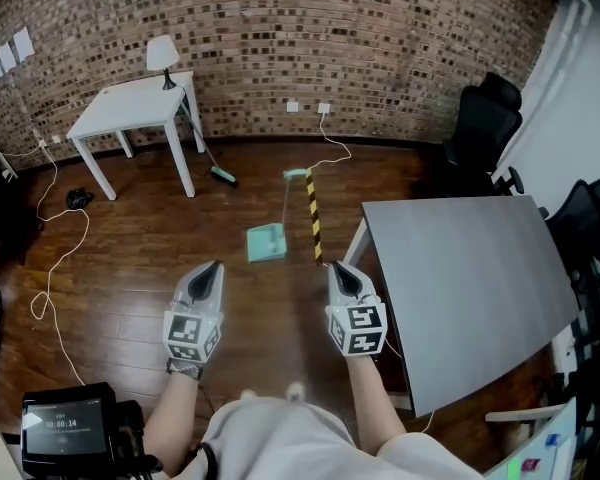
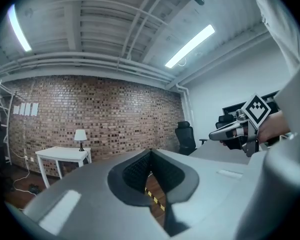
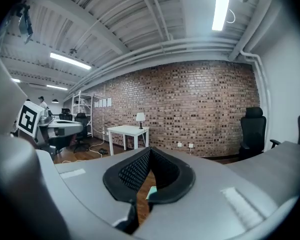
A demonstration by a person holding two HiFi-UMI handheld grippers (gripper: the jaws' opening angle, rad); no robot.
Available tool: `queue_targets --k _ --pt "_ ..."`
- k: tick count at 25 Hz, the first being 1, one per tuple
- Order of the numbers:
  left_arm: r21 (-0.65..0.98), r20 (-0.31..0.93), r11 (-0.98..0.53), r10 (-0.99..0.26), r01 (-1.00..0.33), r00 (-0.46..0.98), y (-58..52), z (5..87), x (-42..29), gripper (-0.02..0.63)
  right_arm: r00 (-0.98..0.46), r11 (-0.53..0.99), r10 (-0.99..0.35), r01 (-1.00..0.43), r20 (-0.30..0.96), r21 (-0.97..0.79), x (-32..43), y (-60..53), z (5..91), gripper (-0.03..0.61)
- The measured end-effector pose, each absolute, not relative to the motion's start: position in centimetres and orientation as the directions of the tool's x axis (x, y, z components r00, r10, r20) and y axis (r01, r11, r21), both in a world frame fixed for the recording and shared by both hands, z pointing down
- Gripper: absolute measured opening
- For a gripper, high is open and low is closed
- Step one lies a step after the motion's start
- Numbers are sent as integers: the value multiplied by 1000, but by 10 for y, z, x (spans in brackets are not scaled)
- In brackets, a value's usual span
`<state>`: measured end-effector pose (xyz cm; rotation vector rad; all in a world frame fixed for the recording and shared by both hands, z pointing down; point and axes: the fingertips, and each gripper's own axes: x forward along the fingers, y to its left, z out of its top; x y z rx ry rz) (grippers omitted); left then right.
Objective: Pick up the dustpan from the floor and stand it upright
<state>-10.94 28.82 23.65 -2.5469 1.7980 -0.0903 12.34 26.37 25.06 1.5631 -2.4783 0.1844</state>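
Observation:
A teal dustpan (image 1: 266, 242) lies flat on the wooden floor, its long thin handle (image 1: 285, 200) running away toward the brick wall. My left gripper (image 1: 216, 267) and right gripper (image 1: 335, 267) are held up side by side, nearer to me than the pan and well above the floor. Both are shut with nothing in them. In the right gripper view a sliver of the dustpan (image 3: 151, 193) shows below the shut pads (image 3: 140, 170). The left gripper view shows its pads (image 2: 140, 170) meeting at the tip, with the right gripper (image 2: 229, 129) off to the right.
A yellow-and-black striped bar (image 1: 313, 216) lies on the floor just right of the pan. A grey table (image 1: 460, 278) fills the right side, with black chairs (image 1: 485, 128) behind it. A white table (image 1: 140, 108) carrying a lamp (image 1: 162, 56) stands far left; a teal brush (image 1: 222, 176) and cables (image 1: 55, 258) lie on the floor.

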Motion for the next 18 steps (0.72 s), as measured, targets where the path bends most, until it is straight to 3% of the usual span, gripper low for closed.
queue_targets --k 18 --pt "-55 34 -383 -924 -922 382 275 241 -104 2 -428 444 -872 -896 237 14 110 247 249 12"
